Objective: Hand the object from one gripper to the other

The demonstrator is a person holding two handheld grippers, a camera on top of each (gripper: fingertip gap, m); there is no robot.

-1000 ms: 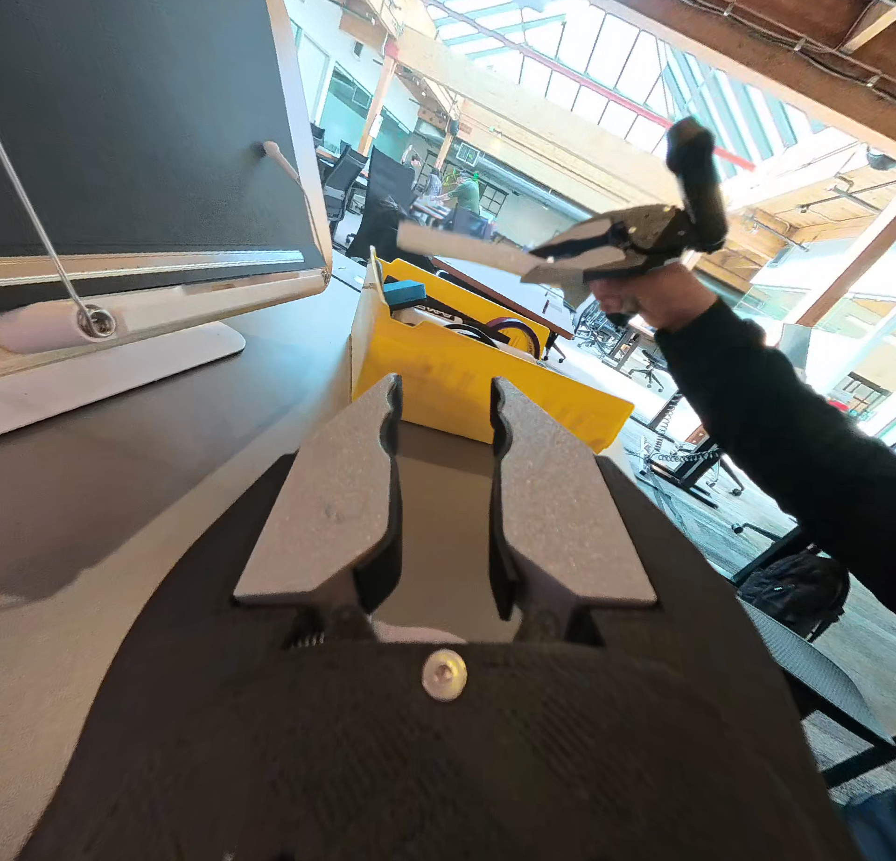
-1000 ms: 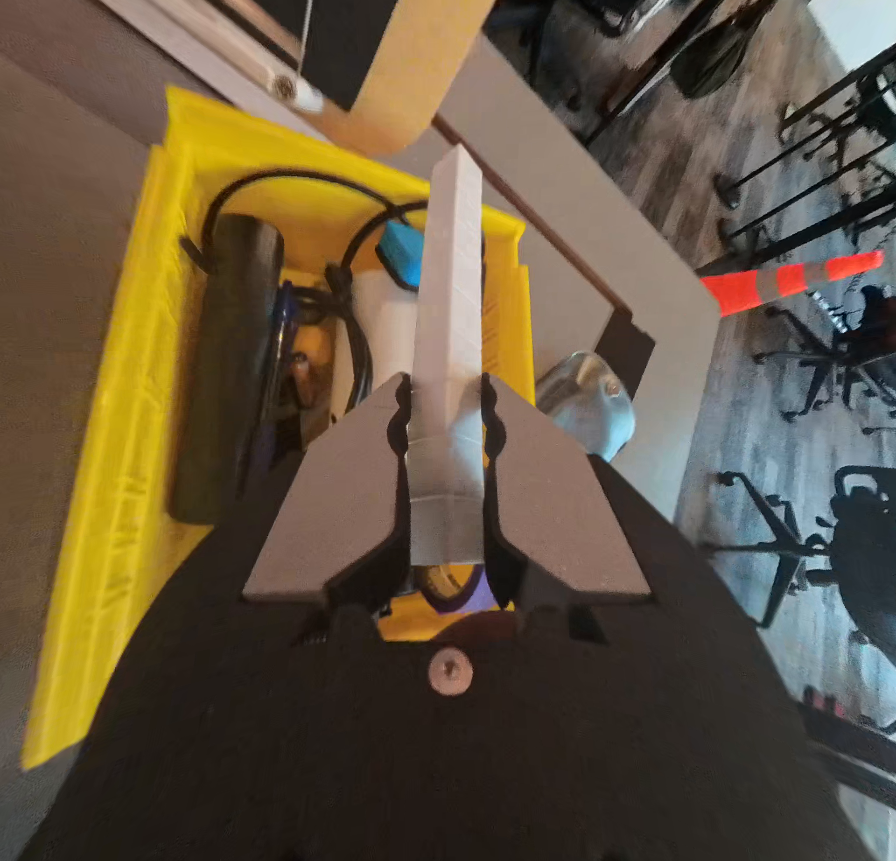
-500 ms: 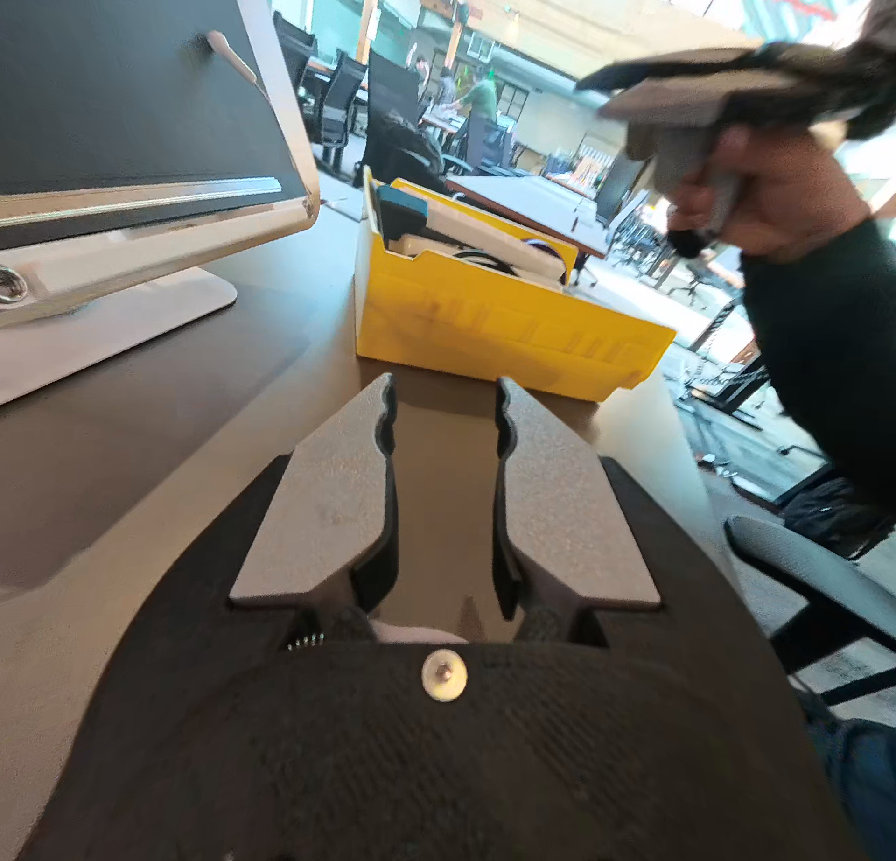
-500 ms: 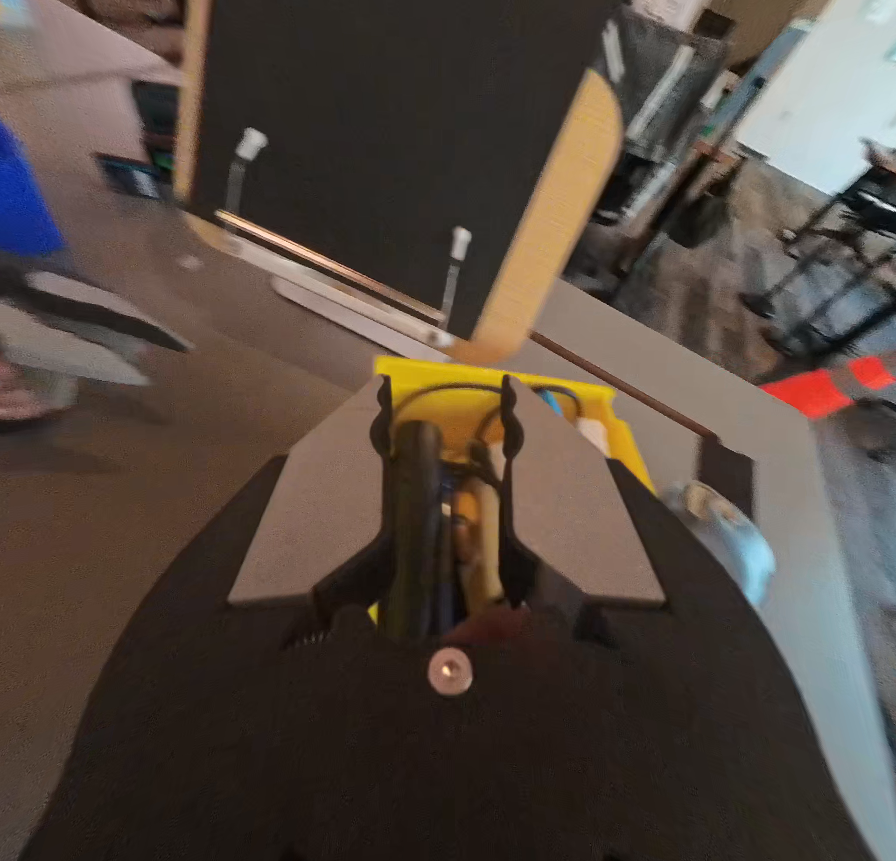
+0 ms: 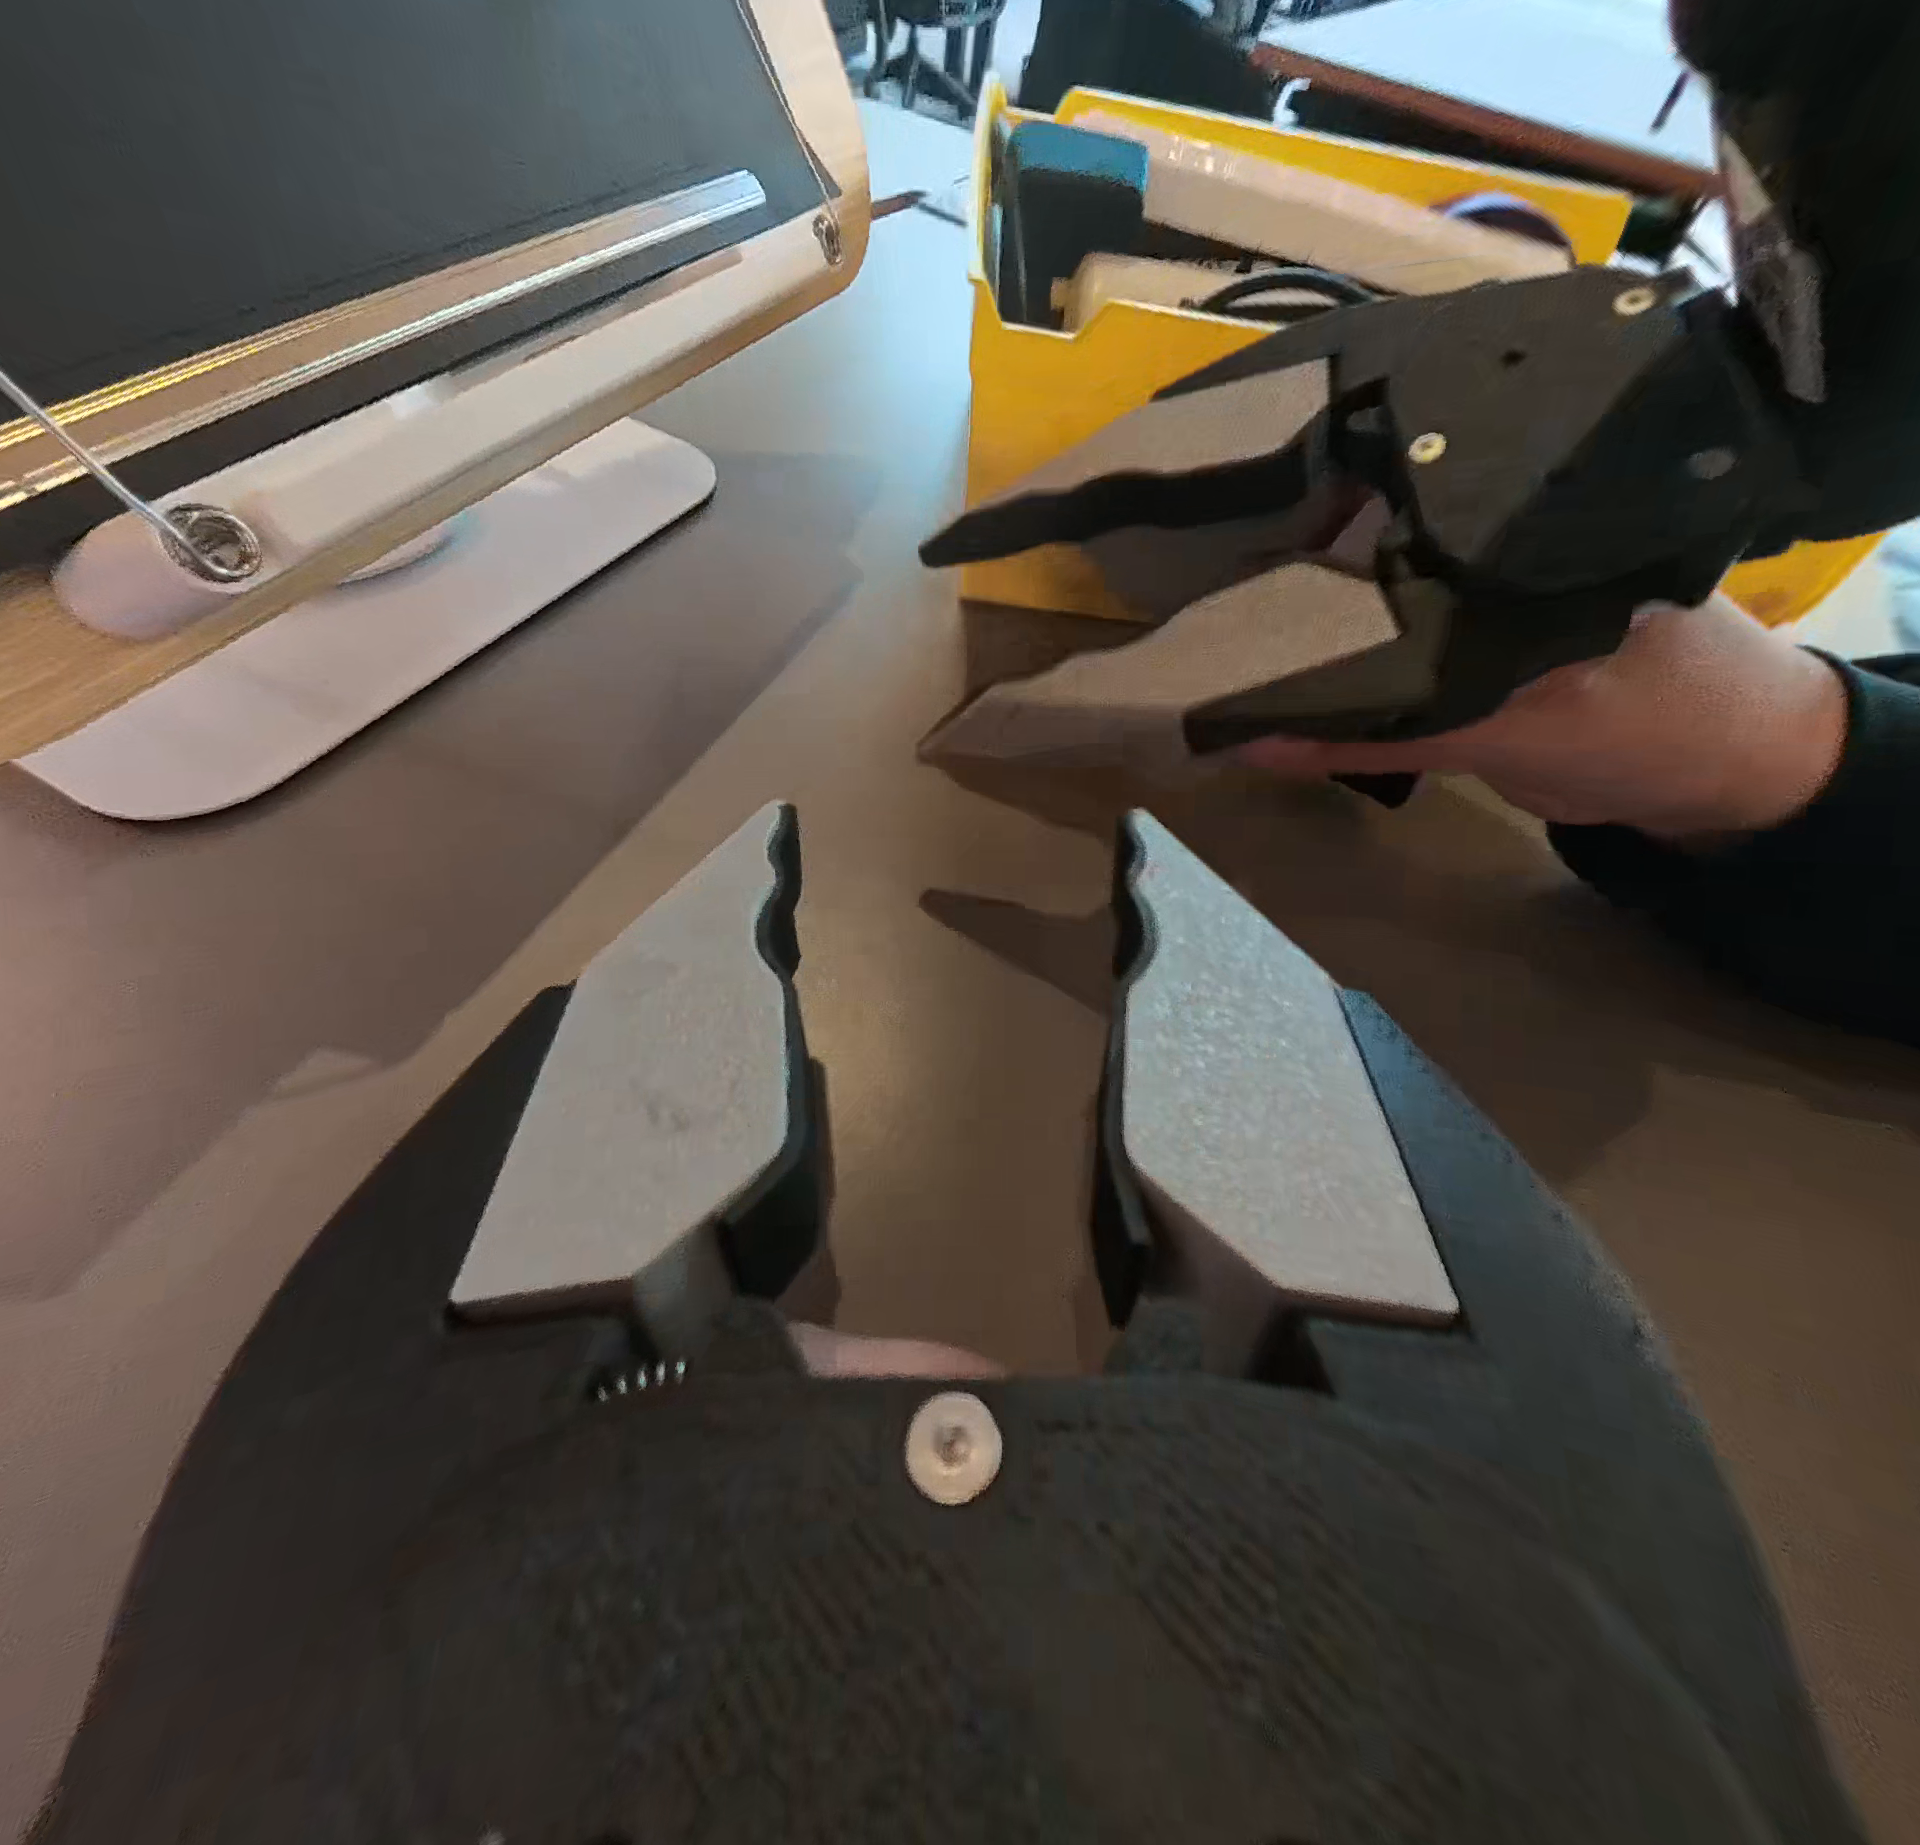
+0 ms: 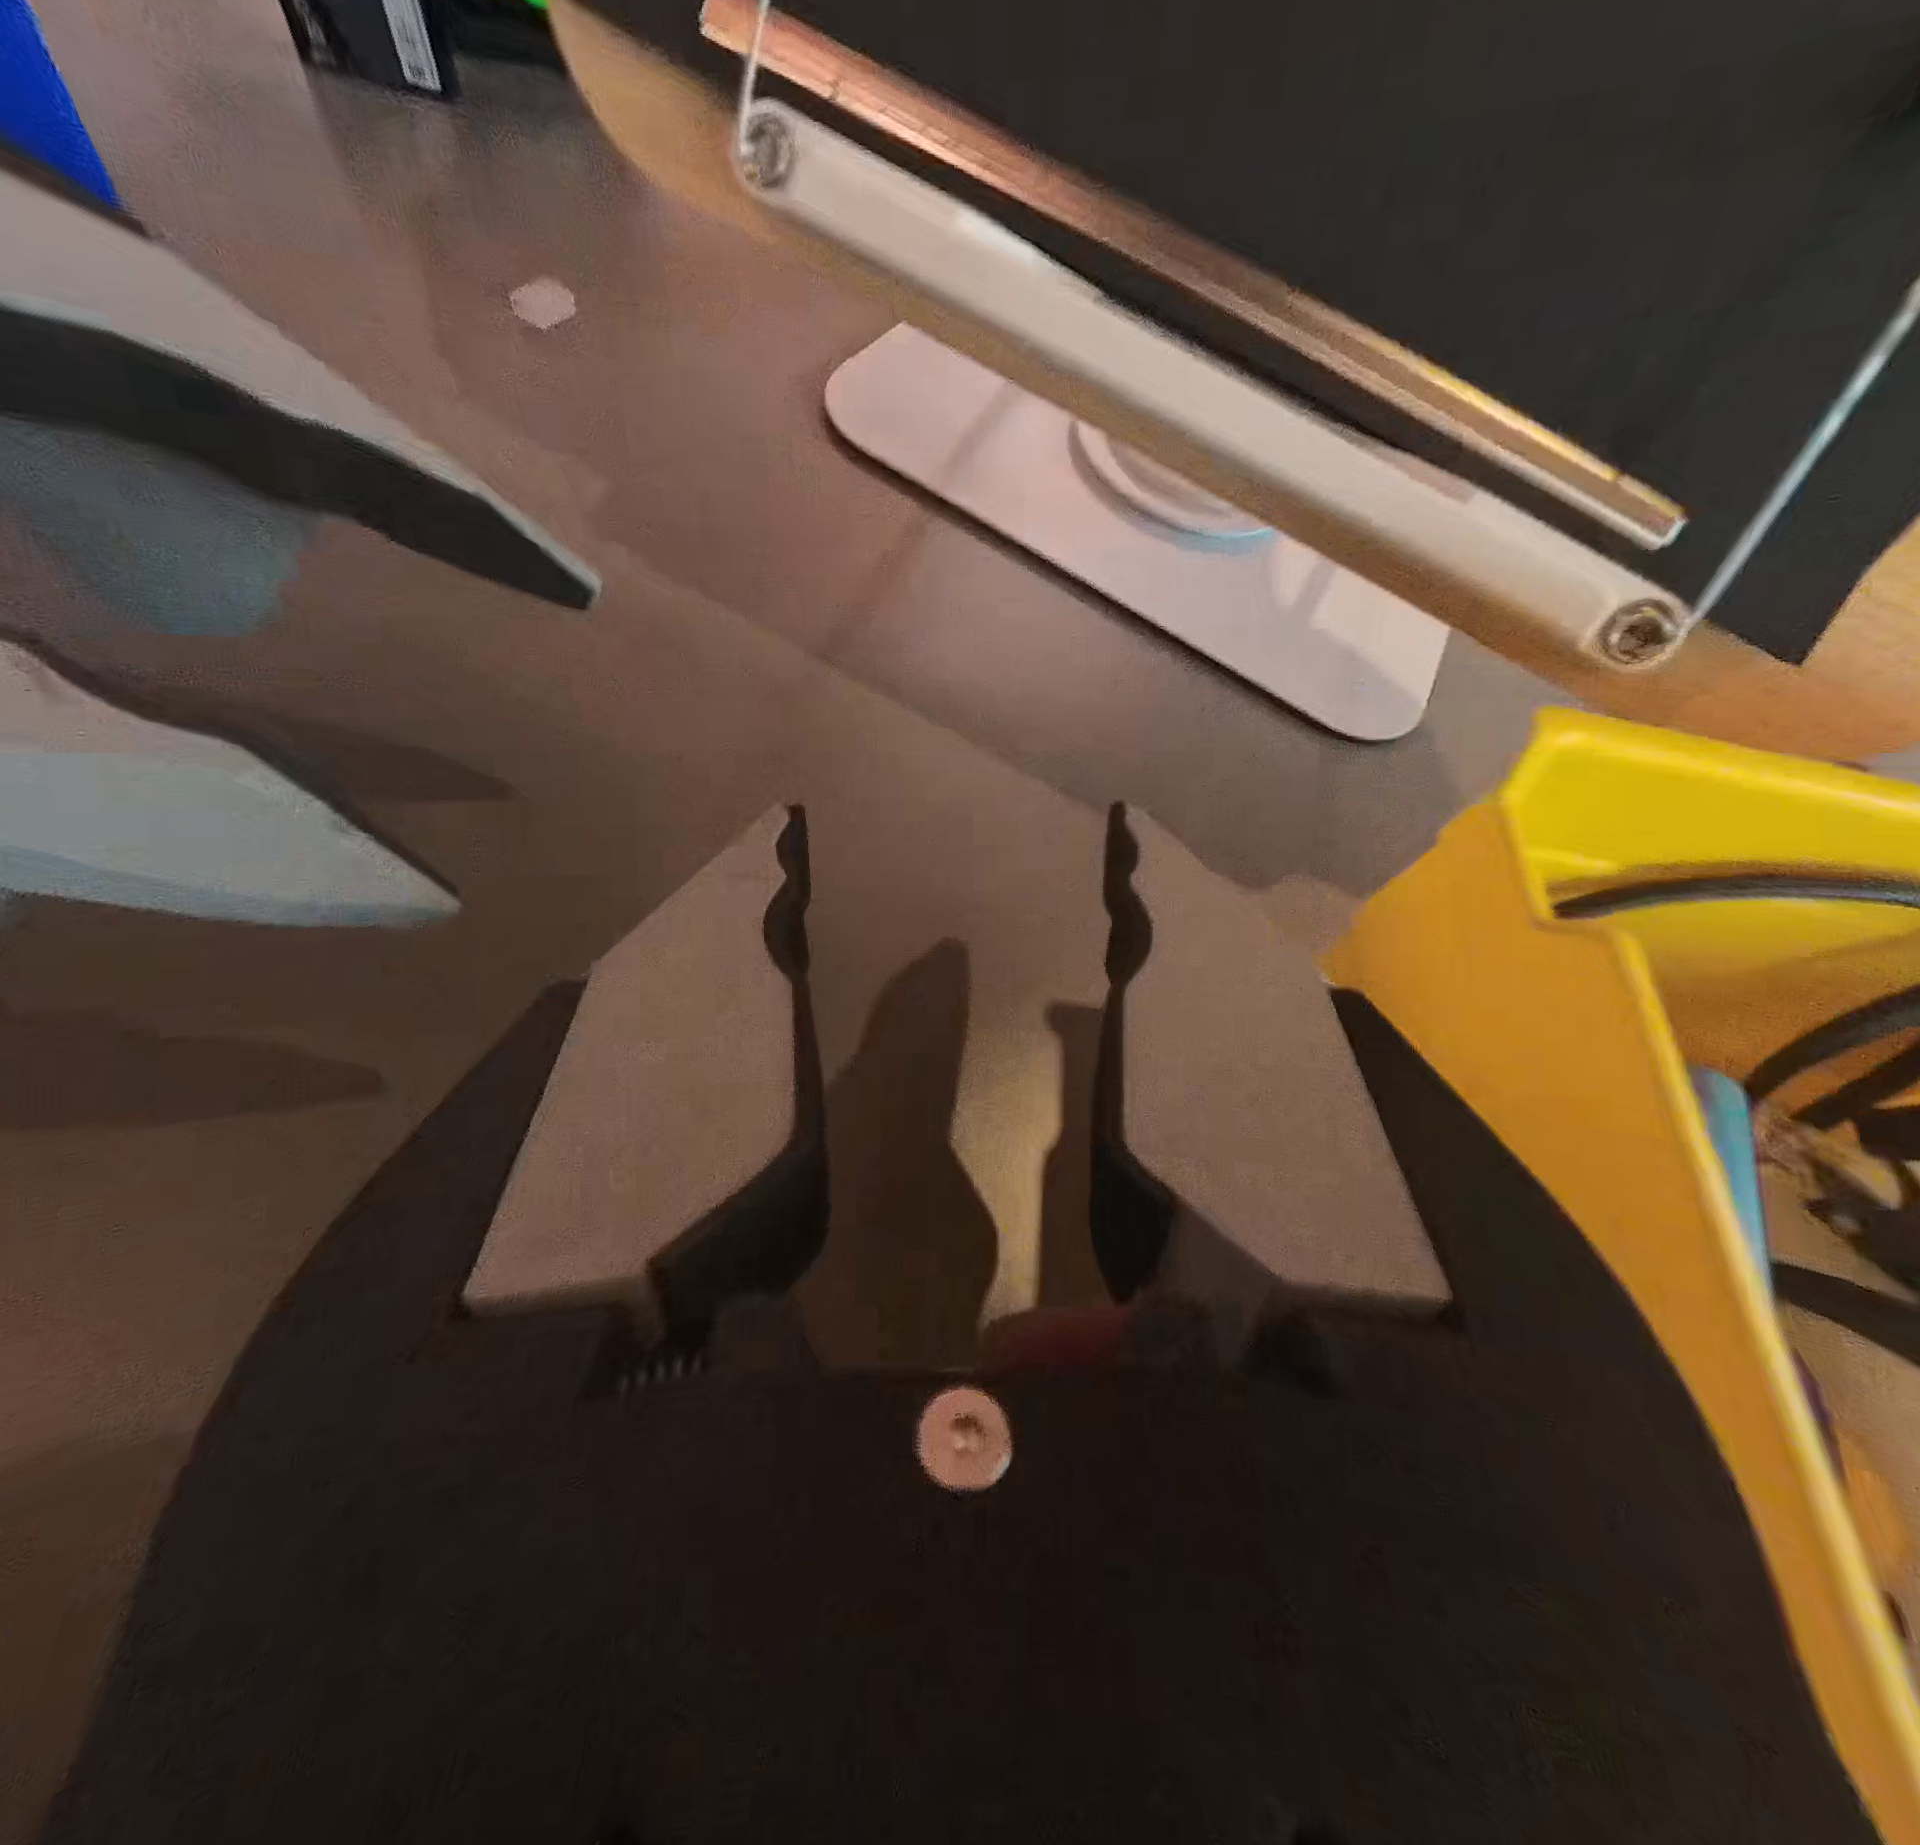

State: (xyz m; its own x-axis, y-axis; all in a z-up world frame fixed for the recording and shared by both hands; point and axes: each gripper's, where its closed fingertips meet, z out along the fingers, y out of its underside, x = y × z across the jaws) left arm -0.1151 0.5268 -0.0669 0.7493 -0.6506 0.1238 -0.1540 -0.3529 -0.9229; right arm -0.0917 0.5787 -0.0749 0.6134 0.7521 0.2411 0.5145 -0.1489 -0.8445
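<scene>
Both tongs are apart and hold nothing: the left tongs (image 5: 956,860) sit low over the brown table (image 5: 520,912); the right tongs (image 5: 935,642) hang just beside the yellow box (image 5: 1049,424); the thing to pass is not in either, and I cannot tell which of the things in the box it is; a blind grab could catch a black cable (image 5: 1278,289), or bump the box

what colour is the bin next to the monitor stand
Bright yellow. The bin shows best in the left wrist view.
</scene>
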